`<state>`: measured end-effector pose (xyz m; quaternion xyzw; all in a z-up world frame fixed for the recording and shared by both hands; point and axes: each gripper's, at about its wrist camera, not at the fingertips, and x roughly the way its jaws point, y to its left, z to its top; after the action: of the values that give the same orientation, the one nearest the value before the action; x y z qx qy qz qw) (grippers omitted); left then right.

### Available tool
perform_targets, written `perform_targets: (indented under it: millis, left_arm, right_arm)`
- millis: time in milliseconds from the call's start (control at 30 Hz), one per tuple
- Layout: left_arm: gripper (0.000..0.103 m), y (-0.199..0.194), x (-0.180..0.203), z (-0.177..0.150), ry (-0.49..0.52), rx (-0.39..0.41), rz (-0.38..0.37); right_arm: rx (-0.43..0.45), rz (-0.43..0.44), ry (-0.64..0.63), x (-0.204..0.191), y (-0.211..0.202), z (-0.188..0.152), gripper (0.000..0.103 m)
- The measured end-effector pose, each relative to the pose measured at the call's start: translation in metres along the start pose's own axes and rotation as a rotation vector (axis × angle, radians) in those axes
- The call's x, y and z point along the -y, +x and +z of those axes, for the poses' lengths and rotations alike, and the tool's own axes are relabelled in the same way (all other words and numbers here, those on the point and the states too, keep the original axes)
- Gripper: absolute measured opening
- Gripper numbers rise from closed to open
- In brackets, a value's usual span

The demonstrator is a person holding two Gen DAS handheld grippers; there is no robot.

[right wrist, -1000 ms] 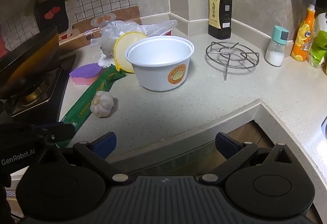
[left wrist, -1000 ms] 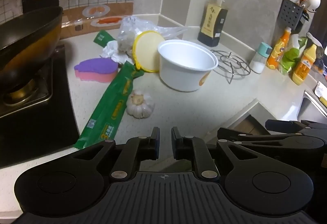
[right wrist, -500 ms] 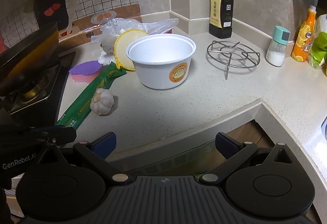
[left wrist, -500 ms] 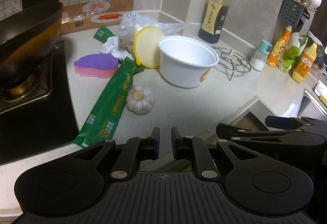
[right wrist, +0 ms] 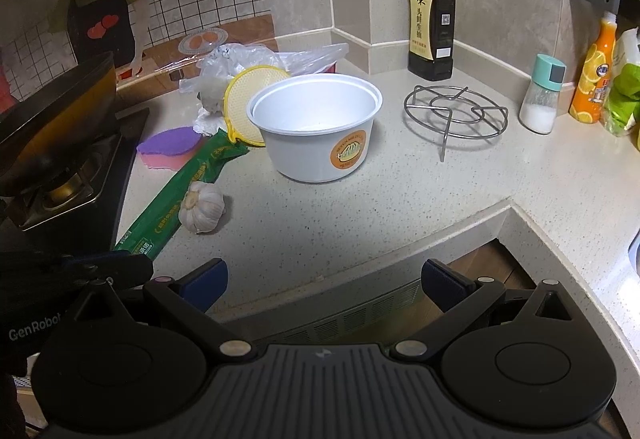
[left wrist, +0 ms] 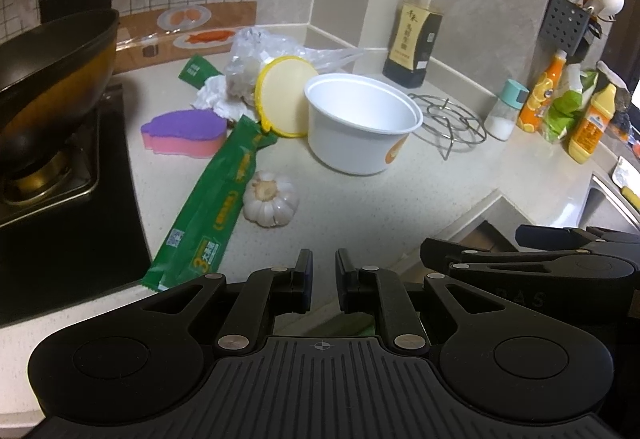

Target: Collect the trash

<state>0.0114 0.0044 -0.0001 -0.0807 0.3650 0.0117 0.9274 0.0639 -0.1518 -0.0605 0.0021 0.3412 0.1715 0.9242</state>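
Note:
On the pale counter lie a white disposable bowl (left wrist: pixel 360 135) (right wrist: pixel 320 135), a yellow lid (left wrist: pixel 286 99) leaning on it, a long green wrapper (left wrist: pixel 212 215) (right wrist: pixel 176 199), crumpled tissue (left wrist: pixel 212 97), a clear plastic bag (left wrist: pixel 260 51) and a small green packet (left wrist: pixel 198 69). A garlic bulb (left wrist: pixel 270 199) sits beside the wrapper. My left gripper (left wrist: pixel 322 271) hovers at the counter's near edge, its jaws nearly together with nothing between them. My right gripper (right wrist: pixel 322 279) stands wide open and empty, short of the counter edge.
A wok (left wrist: pixel 48 79) sits on the stove at left, with a purple-pink sponge (left wrist: pixel 184 129) beside it. A soy sauce bottle (left wrist: pixel 416 39), wire trivet (left wrist: pixel 448 119), salt shaker (left wrist: pixel 504 107) and orange and yellow bottles (left wrist: pixel 592 123) stand at the back right.

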Motion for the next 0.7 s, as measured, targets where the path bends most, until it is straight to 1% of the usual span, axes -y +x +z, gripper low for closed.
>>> perform_targets:
  millis: [700]
  left_arm:
    - [0.015,0.0032,-0.0012,-0.0010,-0.014,-0.003,0.000]
  right_arm:
    - [-0.008,0.006,0.000,0.0018,0.0032,0.0002,0.103]
